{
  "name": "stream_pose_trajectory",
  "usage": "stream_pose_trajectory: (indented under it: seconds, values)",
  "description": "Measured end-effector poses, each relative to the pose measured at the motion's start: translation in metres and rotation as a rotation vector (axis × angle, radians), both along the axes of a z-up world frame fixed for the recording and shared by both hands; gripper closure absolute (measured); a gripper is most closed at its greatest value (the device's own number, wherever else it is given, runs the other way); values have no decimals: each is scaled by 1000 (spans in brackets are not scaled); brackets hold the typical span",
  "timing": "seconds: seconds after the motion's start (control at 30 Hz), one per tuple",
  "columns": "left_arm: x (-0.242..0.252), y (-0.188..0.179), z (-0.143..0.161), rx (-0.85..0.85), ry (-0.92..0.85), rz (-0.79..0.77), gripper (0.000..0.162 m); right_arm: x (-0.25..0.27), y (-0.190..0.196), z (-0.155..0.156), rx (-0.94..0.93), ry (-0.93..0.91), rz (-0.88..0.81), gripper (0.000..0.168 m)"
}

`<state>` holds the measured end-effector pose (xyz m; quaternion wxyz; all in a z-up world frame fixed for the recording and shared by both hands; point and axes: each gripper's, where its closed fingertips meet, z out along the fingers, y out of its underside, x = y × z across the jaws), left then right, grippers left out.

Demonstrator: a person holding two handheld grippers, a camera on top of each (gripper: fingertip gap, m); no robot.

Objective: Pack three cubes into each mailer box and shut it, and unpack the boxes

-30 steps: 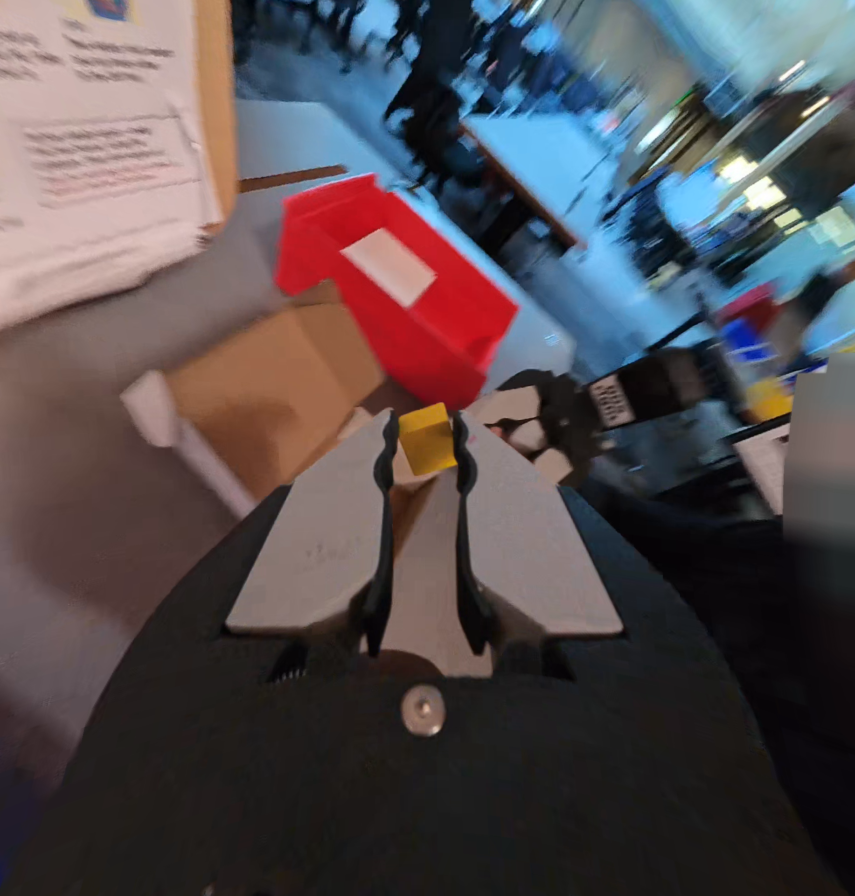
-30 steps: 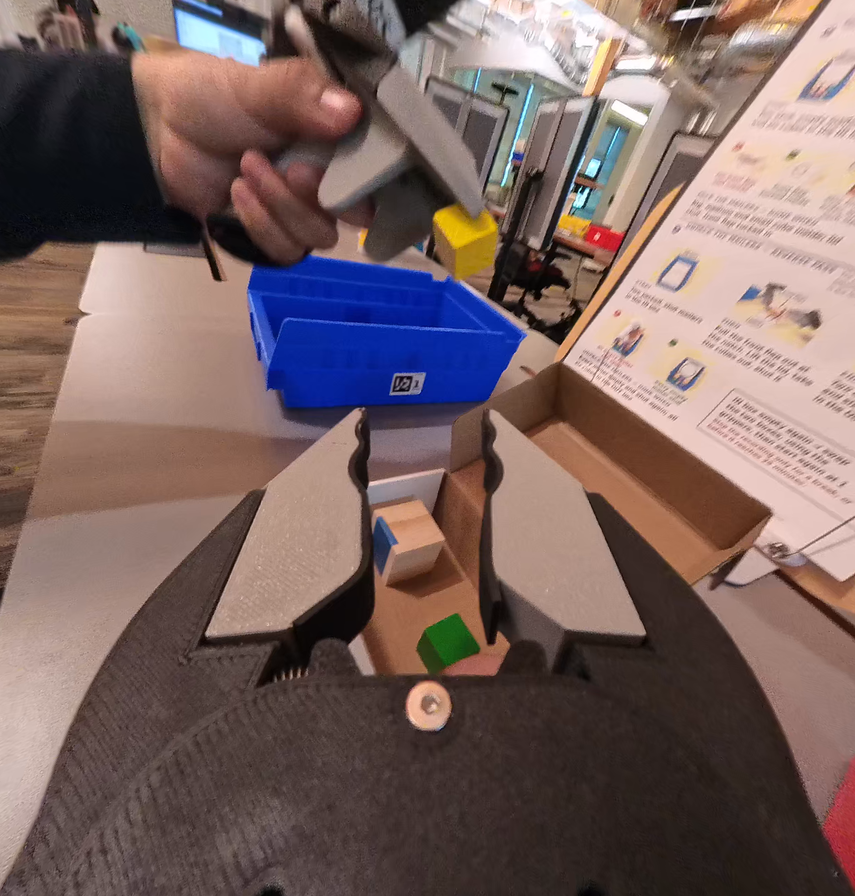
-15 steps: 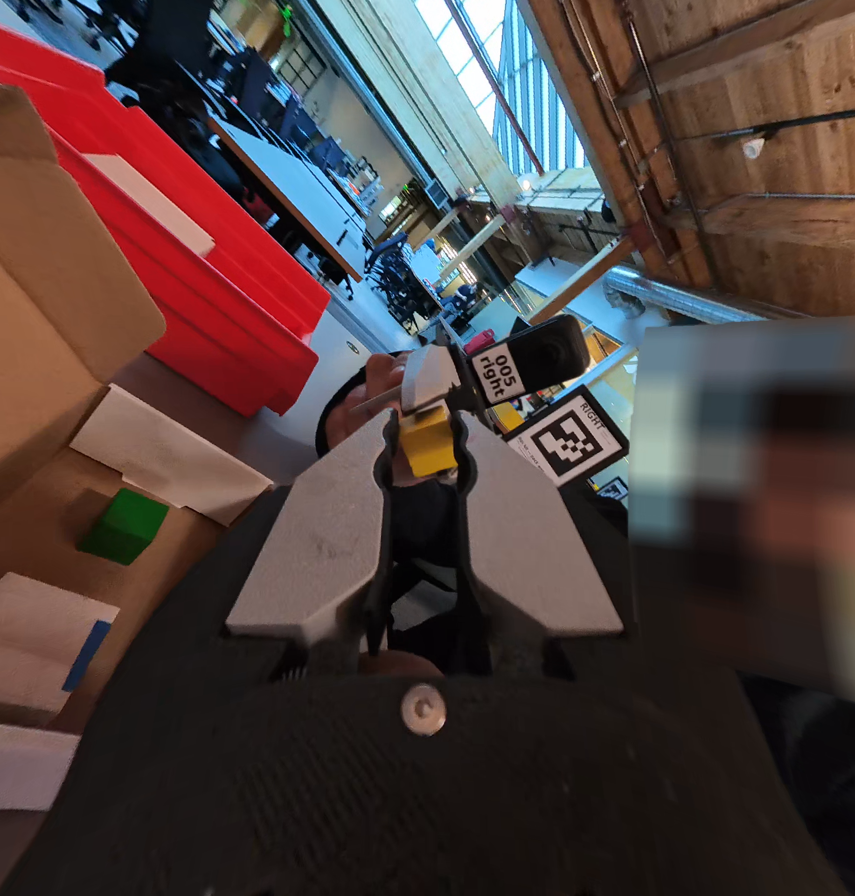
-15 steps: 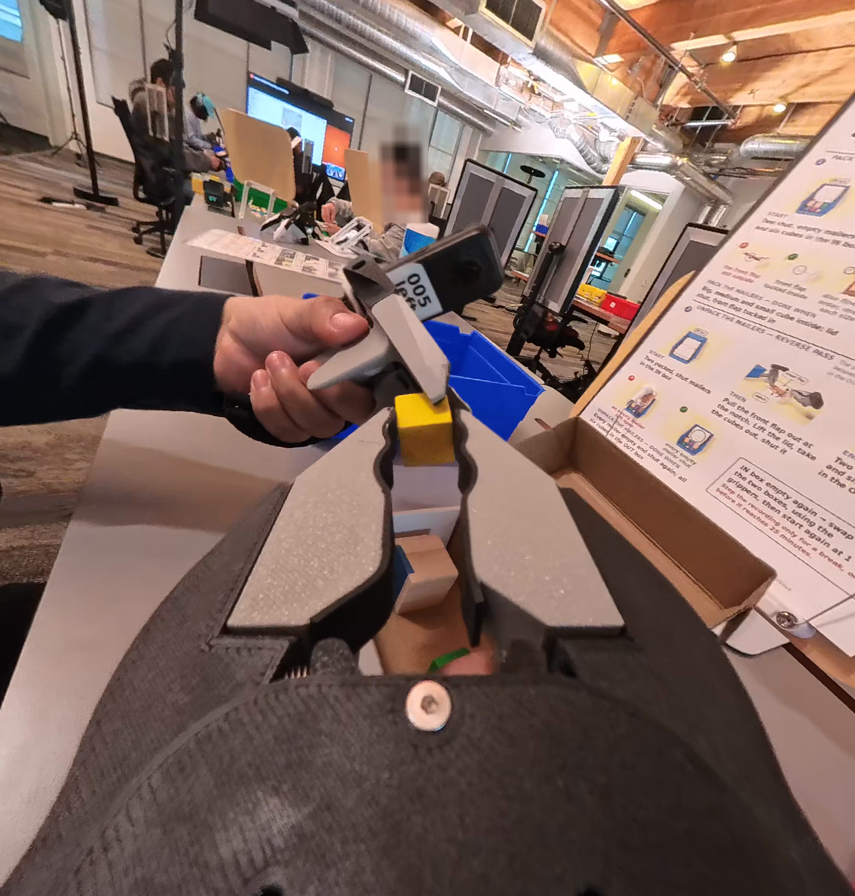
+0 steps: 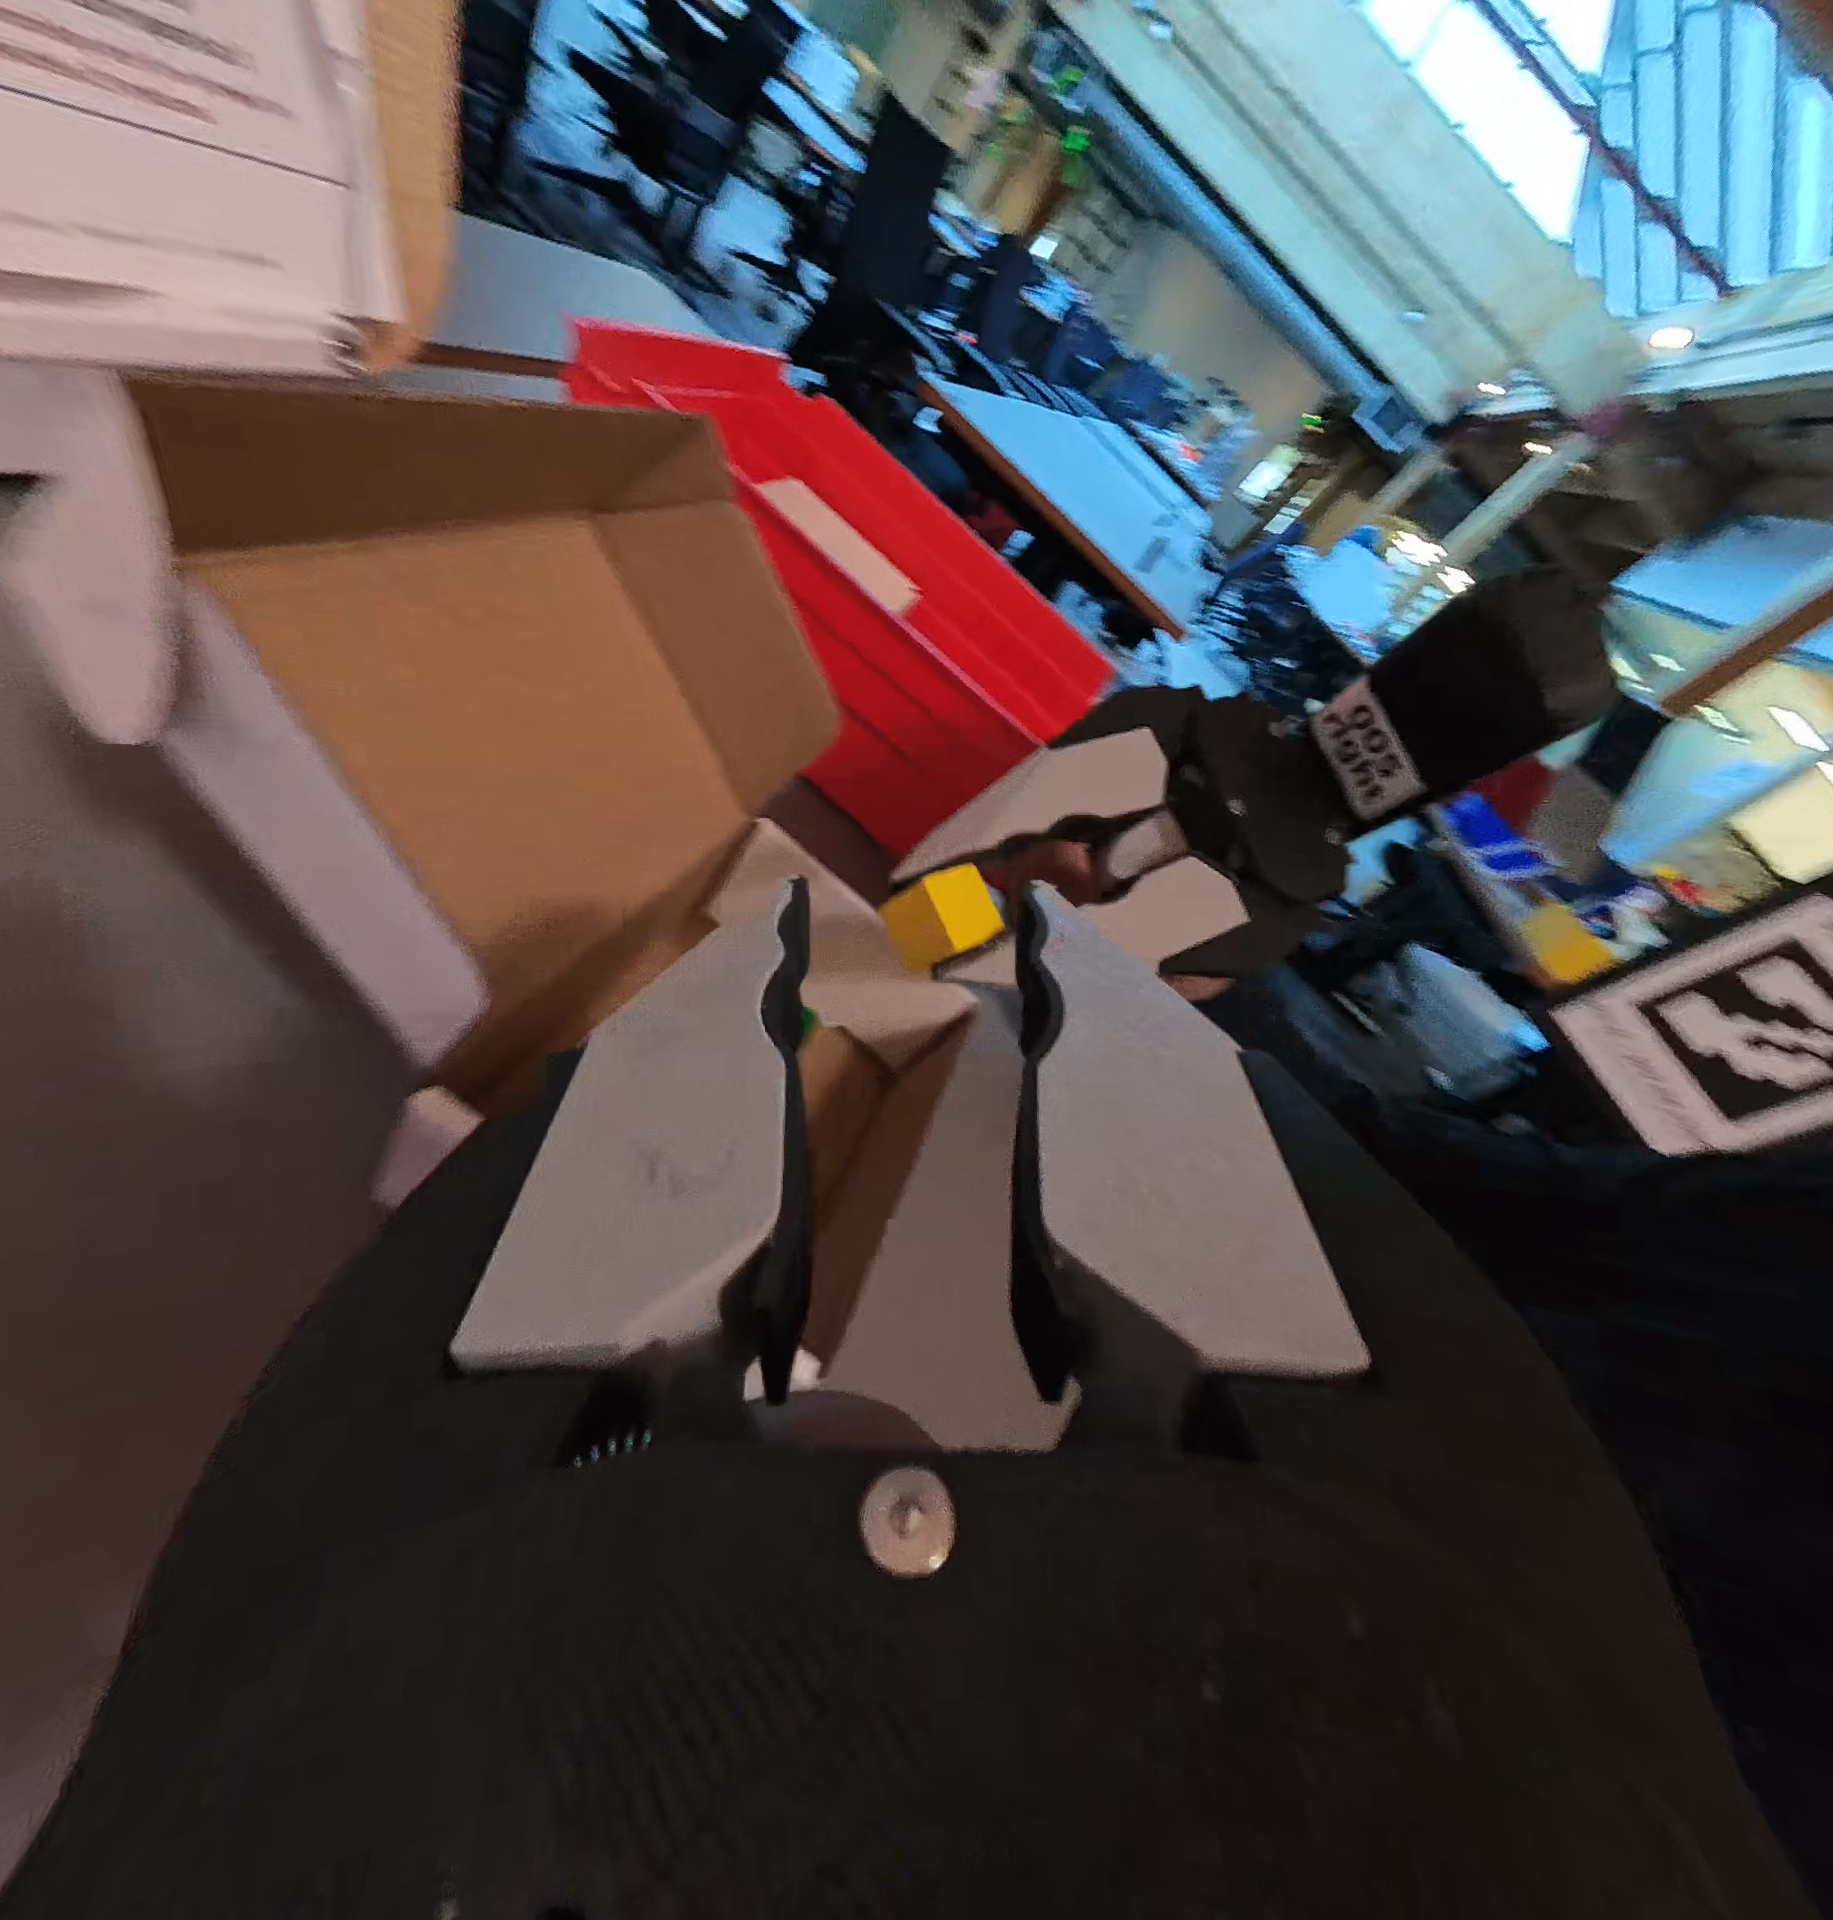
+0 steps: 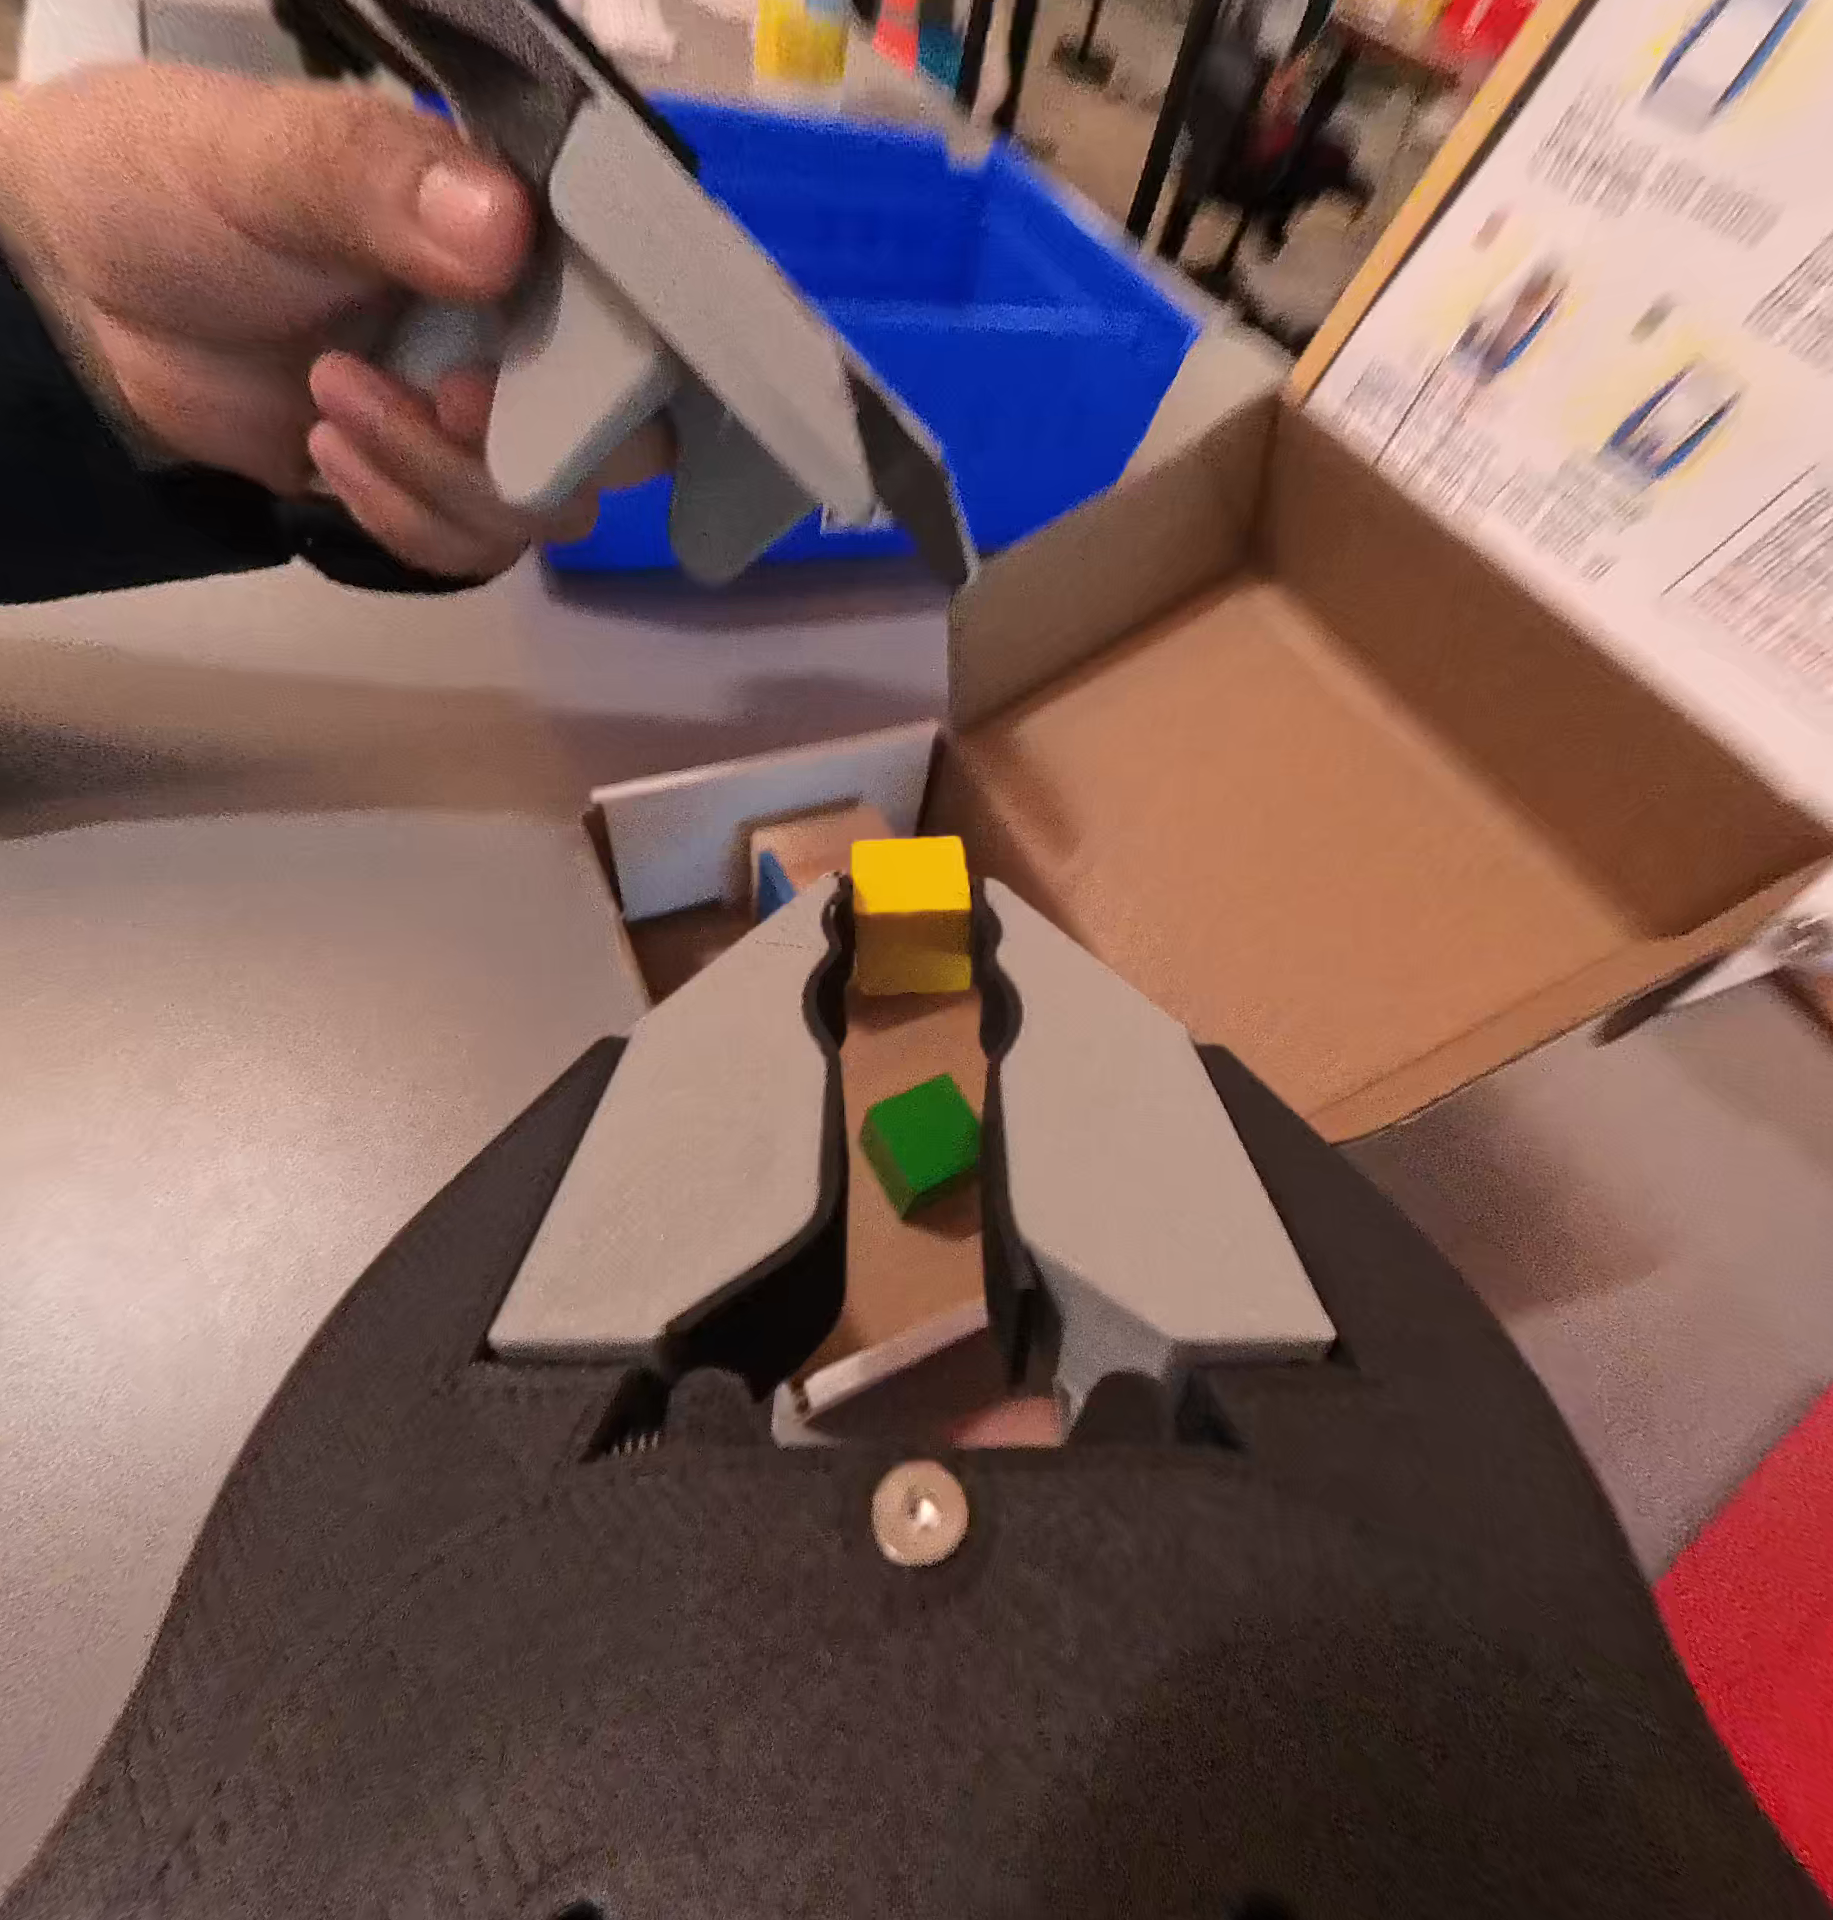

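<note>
Yellow cube handed over — right gripper now clamps it, left gripper spread, empty.

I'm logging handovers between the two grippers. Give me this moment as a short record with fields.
holder of yellow cube: right gripper, shut on yellow cube
left gripper: open, empty, beside the cube
mailer box: open, lid up
inside box: green cube; wooden block with a blue face
behind box: blue bin
other side: red bin
</note>
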<state>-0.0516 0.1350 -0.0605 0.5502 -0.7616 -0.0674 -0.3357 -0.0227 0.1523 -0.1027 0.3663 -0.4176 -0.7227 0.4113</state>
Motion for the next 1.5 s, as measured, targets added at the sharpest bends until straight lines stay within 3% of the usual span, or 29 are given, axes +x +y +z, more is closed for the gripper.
stream_pose_trajectory:
  seconds: [0.03, 0.13, 0.27, 0.43, 0.5, 0.57, 0.73, 1.07, 1.37, 1.43, 1.5]
  values:
    - [-9, 3, -5, -15, 16, 51, 125, 0, -1, -11, -27, -73, 16, 149]
    - [-31, 11, -23, -82, 25, 175, 124, 1, -5, -42, -50, -258, 46, 148]
    - [-45, 21, -30, -103, 71, 228, 129, -5, -5, -46, 15, -273, 43, 149]
    - [-48, 27, -16, -70, 76, 217, 124, -11, -5, -55, 119, -303, 47, 149]
    - [-53, 27, -10, -49, 94, 226, 124, -15, -5, -54, 133, -284, 33, 133]
    - [-59, 27, -3, -26, 104, 243, 123, -18, -5, -50, 119, -254, 27, 127]
    - [-82, 30, 5, 15, 100, 315, 123, -23, 6, -24, 4, -144, -24, 131]
    - [-82, 52, -41, -94, 61, 265, 109, -25, 69, 8, -146, 22, -312, 129]
    - [-88, 44, -30, -3, -88, 262, 98, -11, 119, 45, -350, 246, -544, 115]
    - [-95, 40, -28, 12, -95, 298, 99, -6, 133, 50, -360, 296, -622, 120]
    - [-108, 34, -26, 40, -100, 366, 116, 0, 144, 56, -338, 345, -700, 138]
